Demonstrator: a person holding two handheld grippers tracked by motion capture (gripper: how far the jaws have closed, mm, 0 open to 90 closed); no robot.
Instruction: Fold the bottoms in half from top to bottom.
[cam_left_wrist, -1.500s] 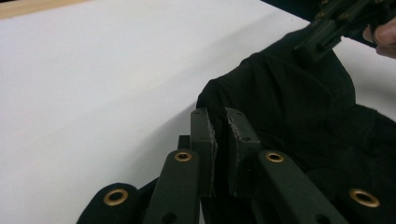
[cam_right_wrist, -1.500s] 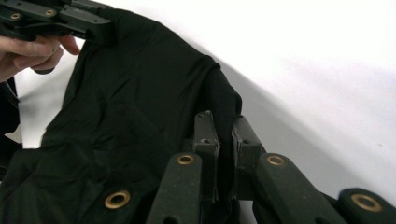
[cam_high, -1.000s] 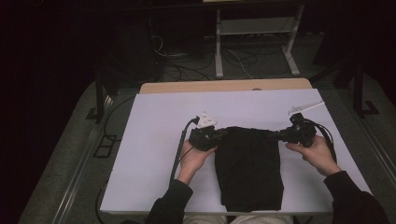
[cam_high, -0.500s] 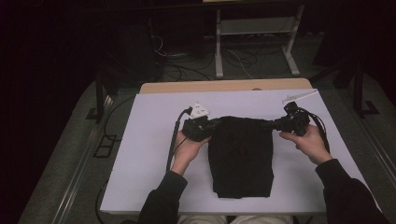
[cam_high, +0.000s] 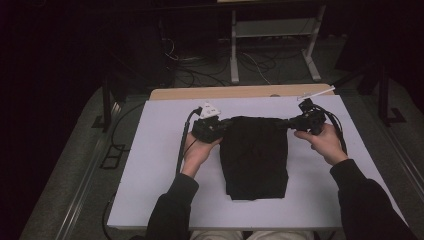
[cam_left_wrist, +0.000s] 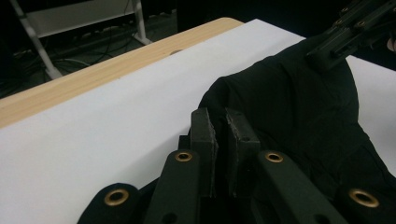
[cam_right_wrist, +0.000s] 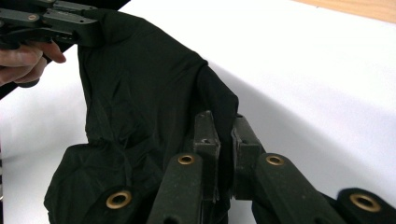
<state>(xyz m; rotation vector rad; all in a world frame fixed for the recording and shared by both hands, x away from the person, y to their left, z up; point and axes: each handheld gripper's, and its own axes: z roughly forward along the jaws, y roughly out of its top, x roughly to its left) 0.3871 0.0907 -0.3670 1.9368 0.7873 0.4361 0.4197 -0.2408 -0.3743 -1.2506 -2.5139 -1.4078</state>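
On the white counter (cam_high: 150, 165), a black garment (cam_high: 255, 160) hangs stretched between both hands, near end resting. Left gripper (cam_high: 220, 131) and right gripper (cam_high: 291, 125) each pinch a far corner; keep tension even, hands level.

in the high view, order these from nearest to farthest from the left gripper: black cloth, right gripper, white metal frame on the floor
1. black cloth: pinched in the left gripper, at its corner.
2. right gripper: across the cloth, holding the other corner.
3. white metal frame: beyond the table's far edge.
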